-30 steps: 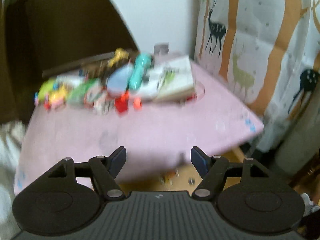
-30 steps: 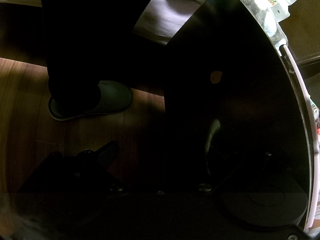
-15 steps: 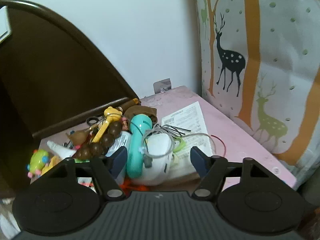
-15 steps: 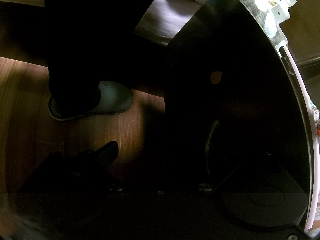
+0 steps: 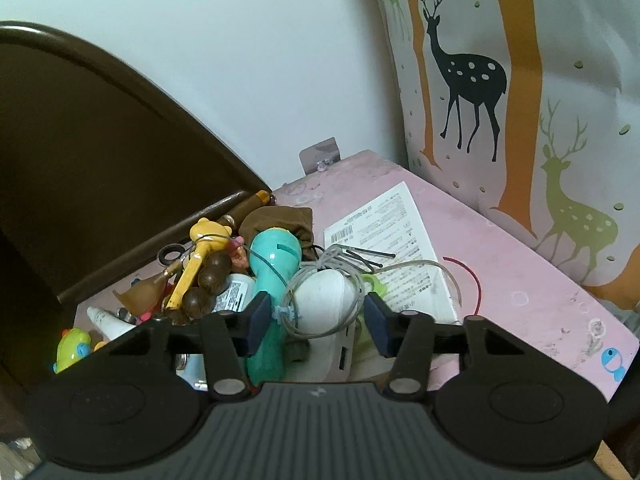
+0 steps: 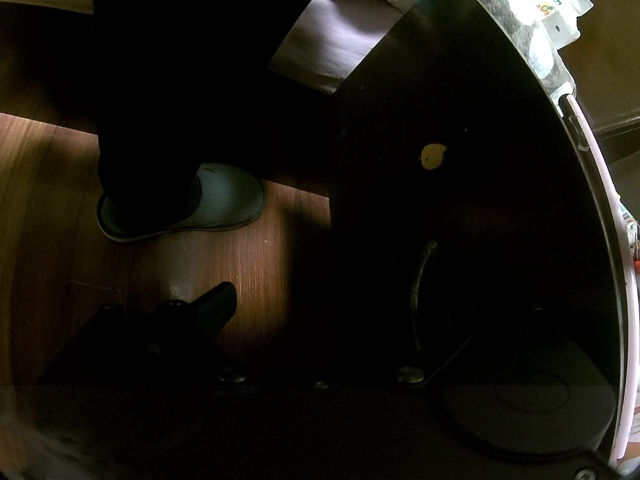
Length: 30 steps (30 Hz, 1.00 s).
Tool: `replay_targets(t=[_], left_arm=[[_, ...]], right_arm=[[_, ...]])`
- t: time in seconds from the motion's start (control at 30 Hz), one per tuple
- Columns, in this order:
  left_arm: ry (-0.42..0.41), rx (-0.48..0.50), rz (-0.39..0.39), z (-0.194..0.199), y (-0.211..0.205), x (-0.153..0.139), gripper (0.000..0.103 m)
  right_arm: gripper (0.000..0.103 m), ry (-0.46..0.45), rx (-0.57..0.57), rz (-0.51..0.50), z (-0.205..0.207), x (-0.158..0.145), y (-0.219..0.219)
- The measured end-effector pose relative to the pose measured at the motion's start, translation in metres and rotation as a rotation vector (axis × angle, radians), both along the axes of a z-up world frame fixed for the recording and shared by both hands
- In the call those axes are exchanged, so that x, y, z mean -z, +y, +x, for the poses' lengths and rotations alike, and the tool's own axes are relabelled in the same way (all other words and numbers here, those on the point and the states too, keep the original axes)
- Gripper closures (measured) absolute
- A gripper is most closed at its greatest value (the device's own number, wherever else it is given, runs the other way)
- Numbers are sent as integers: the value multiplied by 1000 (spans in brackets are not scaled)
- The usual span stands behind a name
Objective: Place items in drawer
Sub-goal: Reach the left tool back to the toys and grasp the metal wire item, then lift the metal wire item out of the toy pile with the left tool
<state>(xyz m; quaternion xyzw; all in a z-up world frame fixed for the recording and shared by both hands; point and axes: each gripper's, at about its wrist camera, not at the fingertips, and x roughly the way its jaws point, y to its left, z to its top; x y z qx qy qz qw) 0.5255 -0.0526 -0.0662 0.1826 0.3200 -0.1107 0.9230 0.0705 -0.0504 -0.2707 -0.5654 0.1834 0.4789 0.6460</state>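
**Q:** Two grippers are in play — what is yours on the left doing?

**A:** Your left gripper sits low in the middle of its frame with the white charger, wrapped in its grey cable, between the pads. The jaws are closing, but gaps show on both sides, so you have no grip yet. The charger lies in the clutter on the pink tabletop, just beside the teal toy.

**Q:** And the right?

**A:** Your right gripper hangs at the lower centre of a dark view; one finger shows over the wooden floor, the other is lost against the dark cabinet front, beside a curved handle. I cannot tell its jaw state.

**Q:** So which step?

**A:** Picking, I judge. Next you should finish closing squarely on the charger body, not merely the cable loops, then lift clear.
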Motion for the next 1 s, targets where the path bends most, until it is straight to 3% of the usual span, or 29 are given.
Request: replay_targets(t=[0.27,0.67,0.93,1.0], left_arm=[[-4,11,-7,-10,1,-5,92],[-53,6,-53,-39,12,-39,92],[-20,-58,-231,-74,44,-55,92],[-8,-98,-319,-82,60,-56,92]], right_arm=[[7,0,-1,-2,0,0,0],[7,-2,0,-8,0,0,3],[8,-3,-1,-11,0,0,3],[8,-3,0,-11,0,0,3]])
